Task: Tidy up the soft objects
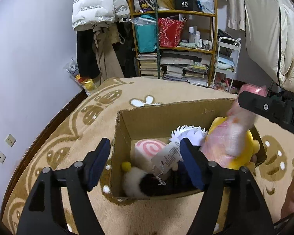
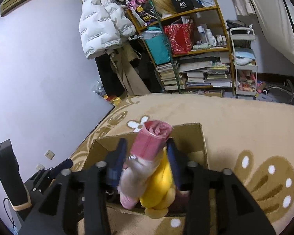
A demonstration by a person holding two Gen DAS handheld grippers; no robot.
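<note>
Over the open brown cardboard box (image 1: 158, 121) on the beige patterned rug (image 1: 166, 90), the left gripper (image 1: 145, 164) gapes empty above a pink swirl plush (image 1: 147, 146), while the right gripper (image 2: 147, 162) stands part-open around a yellow plush toy (image 2: 160, 186), contact unclear.

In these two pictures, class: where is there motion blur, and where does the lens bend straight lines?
Left wrist view: the yellow and pink plush toy is smeared, while the cardboard box stays sharp. Right wrist view: the same toy blurs between the right gripper fingers; the shelf boards bow.
</note>
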